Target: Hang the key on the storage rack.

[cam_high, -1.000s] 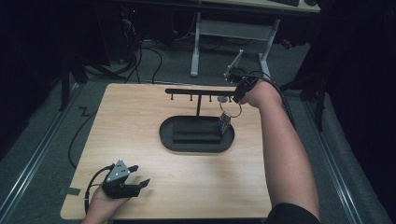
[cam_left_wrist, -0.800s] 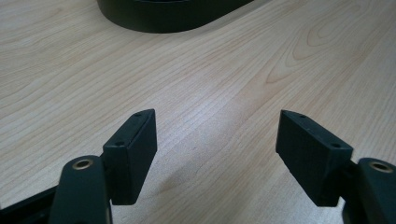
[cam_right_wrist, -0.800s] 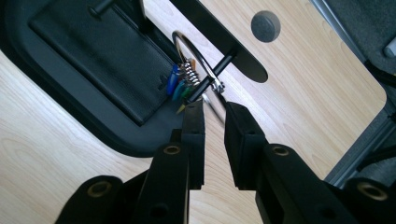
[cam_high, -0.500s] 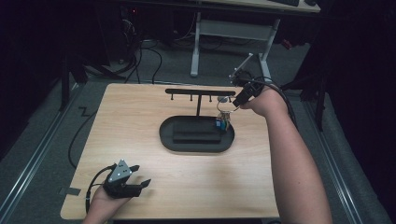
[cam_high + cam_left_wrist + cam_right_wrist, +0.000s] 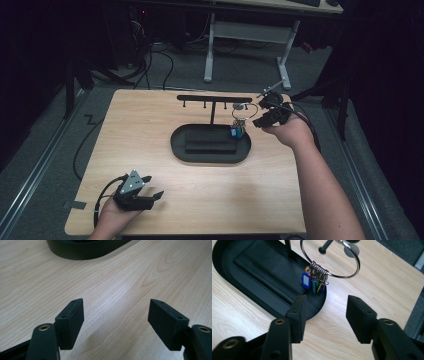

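Steel wire, thin and bright, forms the ring (image 5: 329,258) that hangs from a peg (image 5: 325,246) of the black rack (image 5: 215,98), the landmark here. At the ring's low point a bunch of small coloured tags (image 5: 314,280) is threaded, a blue one foremost; they dangle just above the right end of the rack's oval tray (image 5: 180,150).

The ring looks light and stiff, and probably slippery on flat pads; the tags are loose and would likely swing and slide along the wire when it moves. A grip on the bare wire at its lower right arc, clear of the tags and the peg, seems the surest hold, with the pads squeezing across the wire. Pinching the tags themselves would leave the ring free to pivot.

The right gripper (image 5: 325,312) sits just right of the rack, jaws spread wide and holding nothing, aimed at the ring from slightly below. The left gripper (image 5: 115,317) rests well in front of the rack near the table's (image 5: 150,120) front left corner, jaws also wide apart and empty.
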